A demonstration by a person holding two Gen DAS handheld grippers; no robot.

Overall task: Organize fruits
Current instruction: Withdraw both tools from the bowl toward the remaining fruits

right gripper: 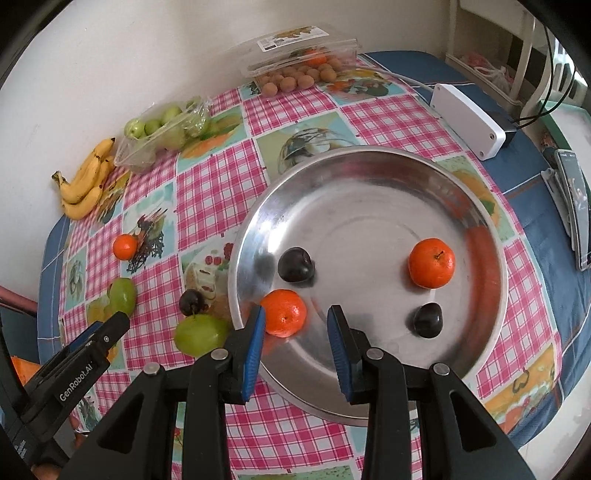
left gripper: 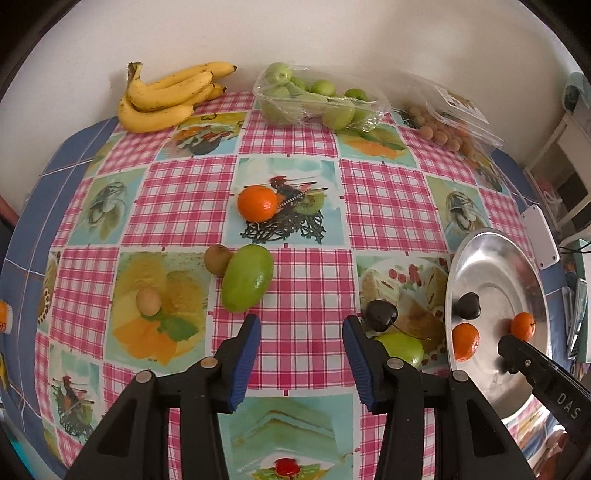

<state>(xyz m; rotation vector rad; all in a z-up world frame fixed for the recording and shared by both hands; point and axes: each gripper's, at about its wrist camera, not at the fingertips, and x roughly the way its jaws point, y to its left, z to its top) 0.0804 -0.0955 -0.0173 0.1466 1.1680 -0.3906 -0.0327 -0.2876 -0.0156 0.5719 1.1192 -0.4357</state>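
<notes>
The surface (left gripper: pixel 295 177) wears a pink checked cloth, its far edge against a pale wall (left gripper: pixel 295 33). Two mandarins and two dark plums lie in the metal plate (right gripper: pixel 369 206) near its right edge. Left claw (left gripper: pixel 301 354) and right claw (right gripper: pixel 297 345) are both spread, pinching nothing.

The left wrist view looks steeply down over the middle of the pink checked tablecloth (left gripper: pixel 295 295) toward the far wall edge. The right wrist view hangs close above the round metal tray (right gripper: pixel 491 236). The 2 views share it.
</notes>
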